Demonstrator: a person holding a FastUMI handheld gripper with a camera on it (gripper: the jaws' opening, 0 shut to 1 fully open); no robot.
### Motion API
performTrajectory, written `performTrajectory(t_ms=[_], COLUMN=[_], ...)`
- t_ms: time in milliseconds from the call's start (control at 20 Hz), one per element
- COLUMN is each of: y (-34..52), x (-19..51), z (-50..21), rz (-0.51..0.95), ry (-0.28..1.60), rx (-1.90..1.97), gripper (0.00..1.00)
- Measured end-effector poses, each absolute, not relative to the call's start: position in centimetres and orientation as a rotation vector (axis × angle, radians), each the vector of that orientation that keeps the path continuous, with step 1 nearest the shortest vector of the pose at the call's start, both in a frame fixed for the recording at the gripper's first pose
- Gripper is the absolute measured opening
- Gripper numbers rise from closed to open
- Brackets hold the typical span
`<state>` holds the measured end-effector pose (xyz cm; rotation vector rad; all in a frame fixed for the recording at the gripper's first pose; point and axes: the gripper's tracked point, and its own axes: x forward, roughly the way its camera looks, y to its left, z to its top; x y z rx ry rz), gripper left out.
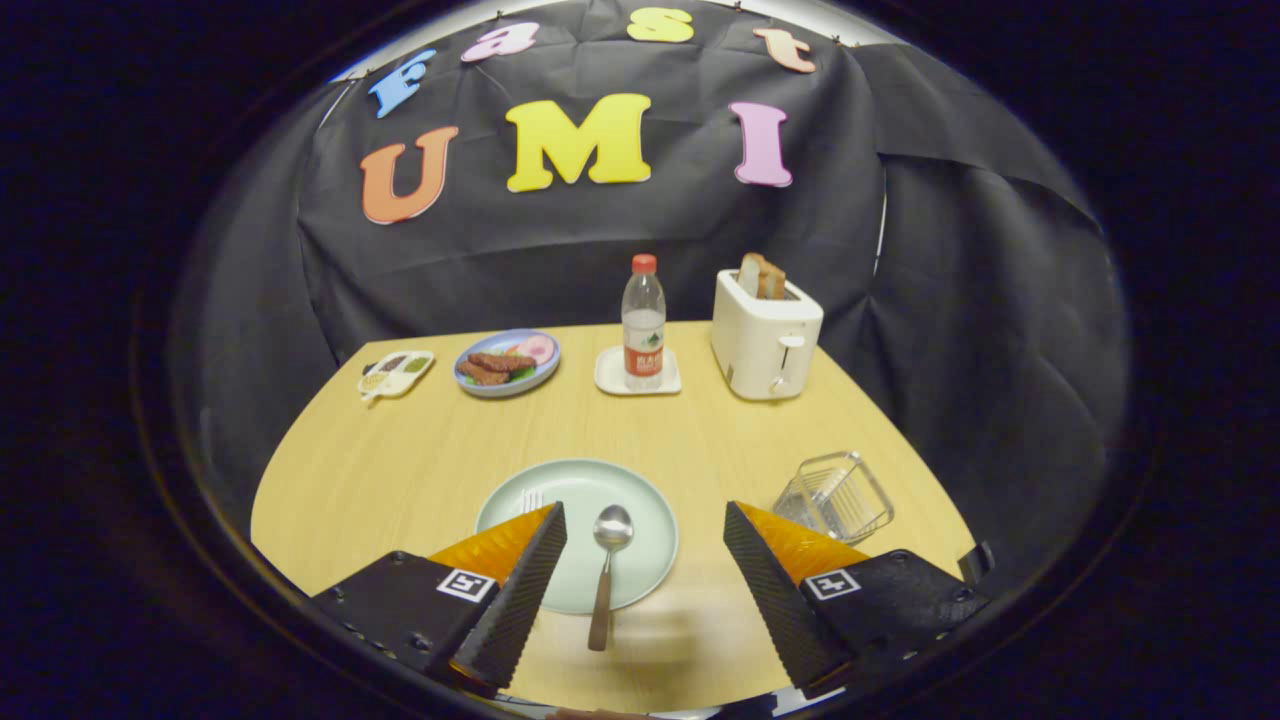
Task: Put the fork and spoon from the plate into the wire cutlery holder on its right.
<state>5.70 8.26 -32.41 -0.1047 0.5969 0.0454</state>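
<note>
gripper view has the gripper hanging over the near edge of the table with its fingers spread wide and nothing between the pads. the spoon sits right in that gap, a bit closer to the left finger. its long axis runs pretty much straight away from the tool: wooden handle pointing back toward the fingers and sticking out over the plate's near rim, bowl pointing away, resting on the plate. so i'd guess a straight drop and squeeze across the handle would work. the fork is mostly hidden behind the left finger, just the tines peeking out on the plate, so can't really tell its line. cutlery holder is just right of the plate, beyond the right finger, and looks tipped over a bit. bottle, toaster and food are way further back.
</note>
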Motion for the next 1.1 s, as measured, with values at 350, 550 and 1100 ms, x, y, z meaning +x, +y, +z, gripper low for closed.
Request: performTrajectory(t_ms=[350, 550, 1100], y=[10.2, 9.9, 10.1], x=[5.8, 6.2, 6.9], z=[-40.2, -43.3, -45.8], rz=[0.035, -0.008, -0.061], ry=[0.73, 0.807, 0.917], rx=[-0.105, -0.088, -0.117], gripper=[0.83, 0.64, 0.11])
